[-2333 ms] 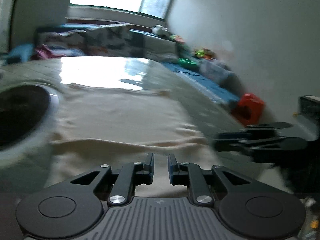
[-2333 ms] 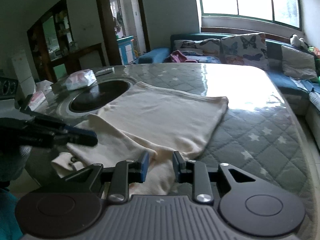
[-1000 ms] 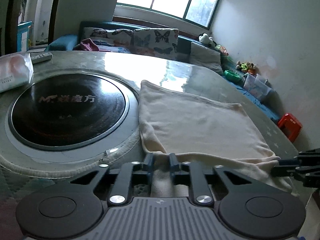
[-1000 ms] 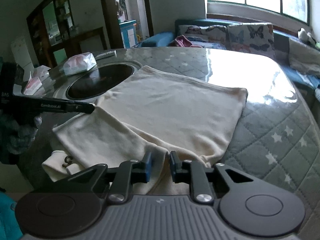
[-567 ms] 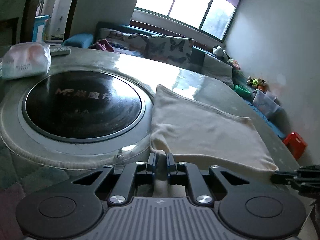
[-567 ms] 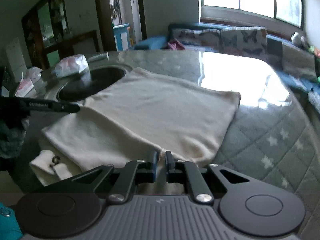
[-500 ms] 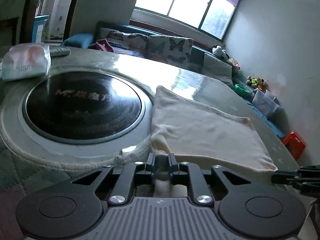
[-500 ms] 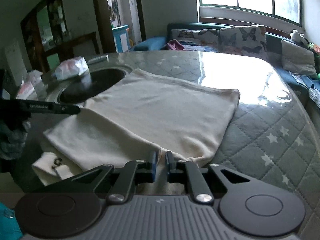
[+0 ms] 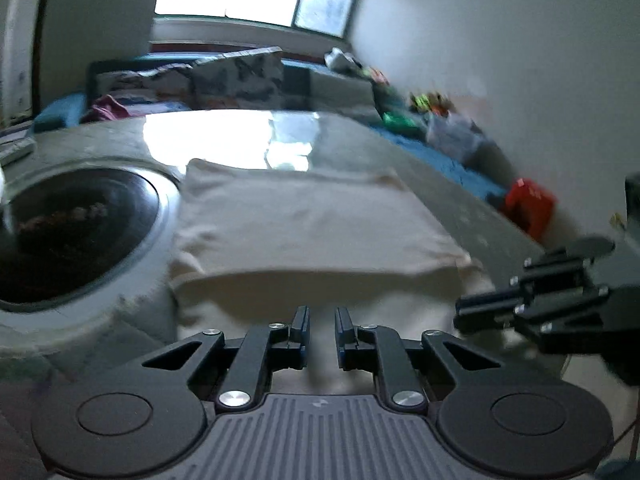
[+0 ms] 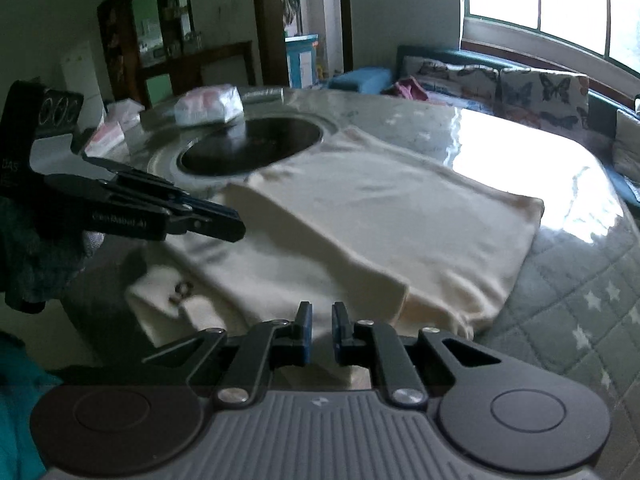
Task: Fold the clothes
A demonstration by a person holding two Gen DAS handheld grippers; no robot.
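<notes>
A cream garment (image 9: pixel 304 224) lies folded on the quilted table, a raised folded layer on top and a lower layer hanging over the near edge. It also shows in the right wrist view (image 10: pixel 380 216). My left gripper (image 9: pixel 321 320) is open with a narrow gap, just above the near hem, holding nothing. My right gripper (image 10: pixel 319 322) is likewise open and empty above the garment's near edge. The right gripper shows at the right of the left wrist view (image 9: pixel 532 304); the left gripper shows at the left of the right wrist view (image 10: pixel 172 212).
A round black cooktop (image 9: pixel 60 232) is set in the table (image 10: pixel 580 320) left of the garment. A tissue pack (image 10: pixel 208 110) rests on its far rim. A sofa with butterfly cushions (image 10: pixel 520 80) stands behind. A red stool (image 9: pixel 528 204) sits on the floor.
Both grippers were shut on the garment's near hem half a second ago. Both have opened, let the cloth go and pulled back. The left wrist view has swung right.
</notes>
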